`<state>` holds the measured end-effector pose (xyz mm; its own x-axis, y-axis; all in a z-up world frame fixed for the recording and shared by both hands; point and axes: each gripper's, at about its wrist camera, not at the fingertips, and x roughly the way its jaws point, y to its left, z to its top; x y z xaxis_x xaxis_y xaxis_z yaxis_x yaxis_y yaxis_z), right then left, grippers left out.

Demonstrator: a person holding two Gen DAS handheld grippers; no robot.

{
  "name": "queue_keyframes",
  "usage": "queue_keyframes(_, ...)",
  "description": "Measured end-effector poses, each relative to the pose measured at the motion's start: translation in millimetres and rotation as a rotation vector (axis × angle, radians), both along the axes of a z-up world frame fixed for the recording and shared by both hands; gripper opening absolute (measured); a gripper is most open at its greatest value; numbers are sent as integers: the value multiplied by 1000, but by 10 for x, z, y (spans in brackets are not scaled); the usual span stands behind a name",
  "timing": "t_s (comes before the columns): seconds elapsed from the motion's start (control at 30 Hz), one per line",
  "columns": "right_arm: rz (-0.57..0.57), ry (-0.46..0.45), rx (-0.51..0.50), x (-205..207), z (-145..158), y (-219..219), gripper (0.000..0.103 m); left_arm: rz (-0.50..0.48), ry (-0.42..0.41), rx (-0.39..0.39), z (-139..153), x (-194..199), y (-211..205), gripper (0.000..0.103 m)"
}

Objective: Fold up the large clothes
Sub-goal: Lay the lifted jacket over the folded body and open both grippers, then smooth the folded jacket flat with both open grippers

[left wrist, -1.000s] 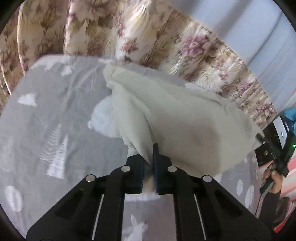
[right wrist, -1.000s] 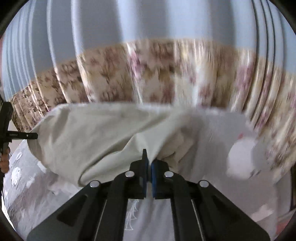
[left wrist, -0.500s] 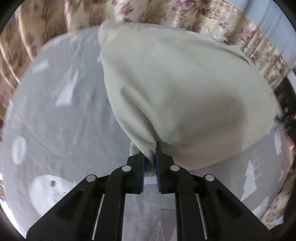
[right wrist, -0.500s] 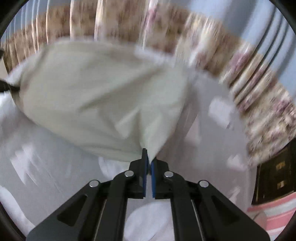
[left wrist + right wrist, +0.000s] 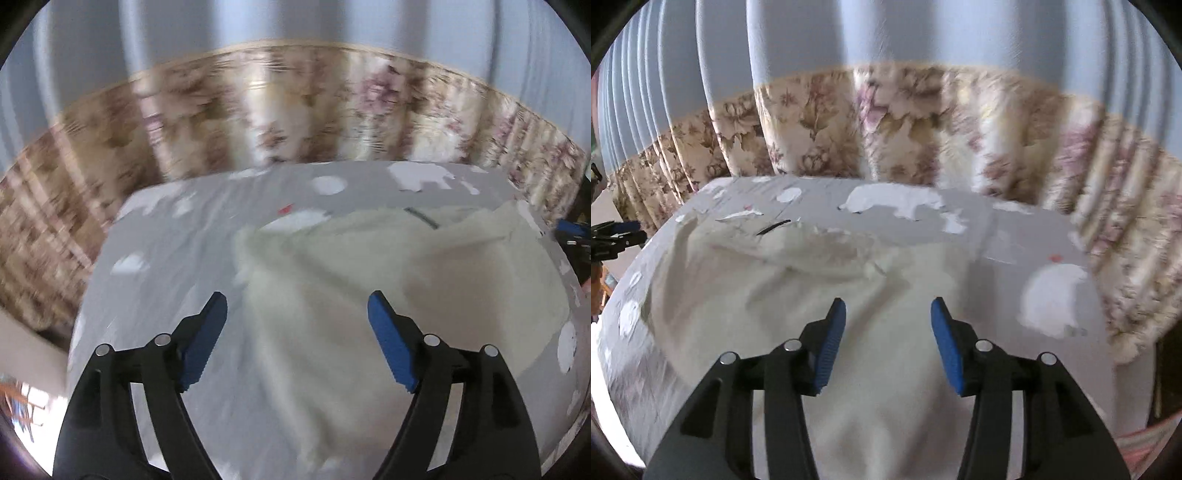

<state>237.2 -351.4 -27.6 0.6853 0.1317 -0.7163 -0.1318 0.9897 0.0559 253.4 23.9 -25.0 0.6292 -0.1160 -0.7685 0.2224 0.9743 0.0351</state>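
Note:
A large cream-white garment [image 5: 388,288] lies spread and rumpled on the grey patterned bed sheet [image 5: 166,280]. It also shows in the right wrist view [image 5: 798,295]. My left gripper [image 5: 297,306] is open and empty, above the garment's near left edge. My right gripper [image 5: 888,314] is open and empty, above the garment's near right part. The other gripper shows at the left edge of the right wrist view [image 5: 613,236] and at the right edge of the left wrist view [image 5: 572,236].
The bed sheet [image 5: 1015,236] carries white animal and tree prints. A floral curtain [image 5: 886,122] with a blue upper part hangs close behind the bed's far edge. The bed's edges drop away at left and right.
Both grippers have let go of the garment and opened. The garment, held up and bunched before, has dropped flat on the bed. Both views have swung up toward the curtain.

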Motion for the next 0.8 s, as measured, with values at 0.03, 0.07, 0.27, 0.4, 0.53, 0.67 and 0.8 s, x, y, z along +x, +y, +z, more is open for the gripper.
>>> queue_keyframes(0.03, -1, 40, 1, 200, -120, 25, 49, -9, 17, 19, -85, 165, -108, 78)
queue_keyframes(0.07, -7, 63, 5, 281, -199, 54, 49, -6, 37, 41, -182, 312, -187, 78)
queue_keyframes(0.27, 28, 185, 8, 521, -706, 151, 24, -55, 225, 64, -876, 867, -367, 4)
queue_keyframes(0.4, 6, -2, -158, 329, -331, 307, 1, -26, 106, 1, -636, 765, -328, 0)
queue_keyframes(0.53, -71, -254, -258, 155, 313, 321, 0, 22, -126, -104, 3, 622, -104, 0)
queue_keyframes(0.67, -88, -118, -256, 662, -26, 247, 1, 80, -33, -77, -260, 1118, -74, 1)
queue_keyframes(0.8, -164, 94, -282, 974, -732, -30, 1, 111, 118, 74, -985, 1383, -213, 0)
